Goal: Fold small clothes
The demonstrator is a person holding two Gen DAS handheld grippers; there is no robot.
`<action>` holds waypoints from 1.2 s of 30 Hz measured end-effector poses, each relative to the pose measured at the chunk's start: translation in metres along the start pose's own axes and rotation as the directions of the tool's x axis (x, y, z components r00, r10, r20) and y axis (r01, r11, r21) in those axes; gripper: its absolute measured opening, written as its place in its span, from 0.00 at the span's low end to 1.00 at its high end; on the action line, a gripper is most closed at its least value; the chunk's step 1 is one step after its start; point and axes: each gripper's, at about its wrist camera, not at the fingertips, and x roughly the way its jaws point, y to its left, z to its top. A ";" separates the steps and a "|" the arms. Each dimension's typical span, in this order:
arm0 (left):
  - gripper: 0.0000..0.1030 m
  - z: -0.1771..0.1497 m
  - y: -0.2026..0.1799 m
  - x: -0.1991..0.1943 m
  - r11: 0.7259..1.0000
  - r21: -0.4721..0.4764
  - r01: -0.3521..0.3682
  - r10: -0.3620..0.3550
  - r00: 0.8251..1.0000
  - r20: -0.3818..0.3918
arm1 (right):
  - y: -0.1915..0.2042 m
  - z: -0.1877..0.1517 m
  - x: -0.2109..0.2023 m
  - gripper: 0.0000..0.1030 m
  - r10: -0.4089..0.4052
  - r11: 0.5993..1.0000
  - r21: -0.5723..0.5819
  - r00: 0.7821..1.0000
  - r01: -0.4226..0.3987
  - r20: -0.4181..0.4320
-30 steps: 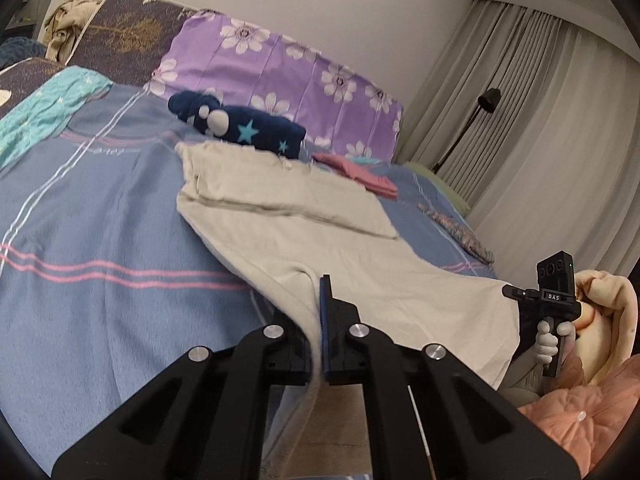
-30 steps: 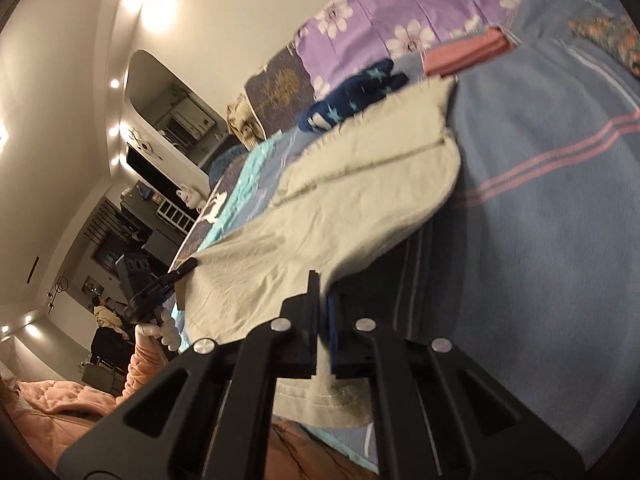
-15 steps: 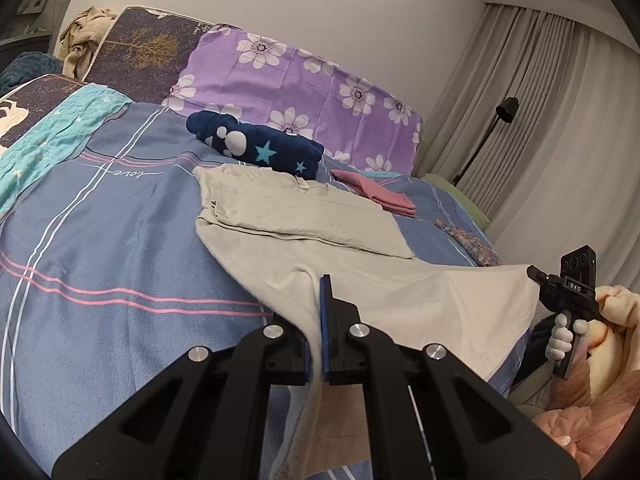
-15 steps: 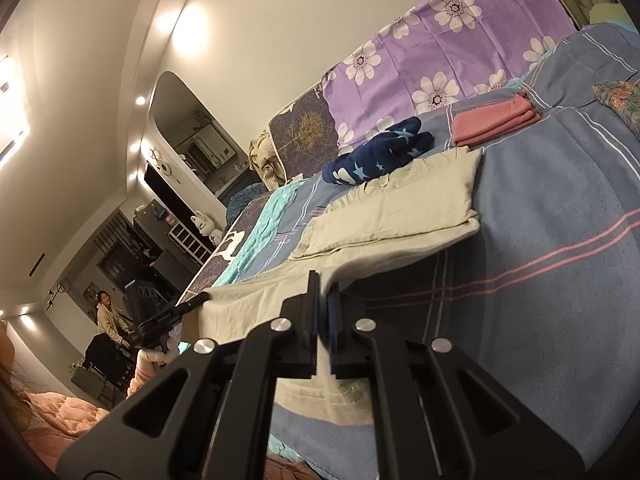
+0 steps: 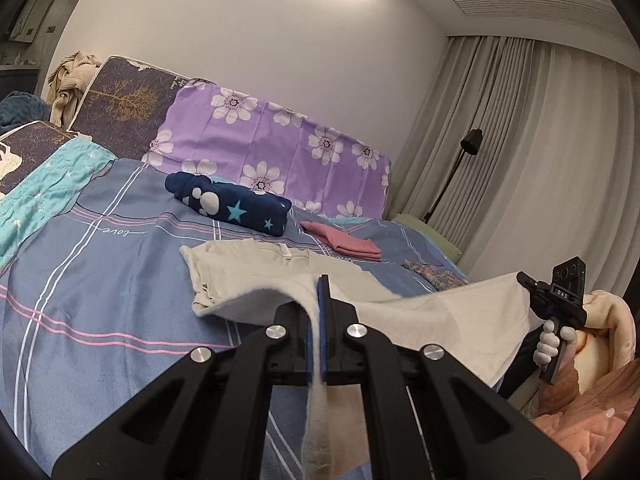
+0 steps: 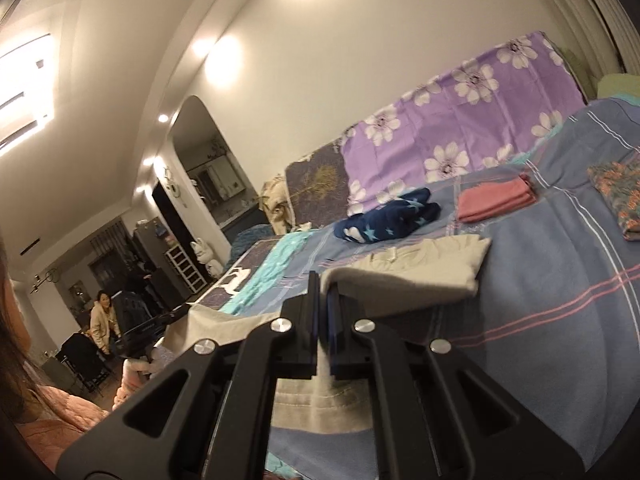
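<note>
Both fingers of my left gripper (image 5: 322,304) and my right gripper (image 6: 323,300) were clamped on the near hem of the beige shirt (image 5: 256,264), held raised while its far half lay on the blue striped bedsheet (image 5: 100,280).

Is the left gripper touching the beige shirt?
Touching. The left wrist view shows the left gripper shut on the beige shirt, its hem pinched between the pads and hanging below.

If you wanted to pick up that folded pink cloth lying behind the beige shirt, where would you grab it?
Probably at the near edge of the folded pink cloth, coming in low from the foot of the bed. It lies flat in thin stacked layers, so one pinch there would likely catch them all.
</note>
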 end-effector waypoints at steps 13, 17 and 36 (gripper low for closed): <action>0.02 0.015 0.028 0.052 0.998 -0.056 -0.003 0.000 0.999 -0.042 | -0.041 0.014 0.059 0.03 -0.038 0.998 0.057 0.997 0.042 -0.065; 0.02 0.034 0.041 0.089 0.997 -0.075 -0.013 0.009 0.998 -0.055 | -0.063 0.032 0.091 0.04 -0.090 0.994 0.060 0.992 0.095 -0.089; 0.02 -0.005 0.160 0.262 0.947 -0.221 -0.234 0.147 0.925 -0.350 | -0.227 -0.008 0.241 0.10 -0.226 0.915 0.233 0.896 0.330 -0.383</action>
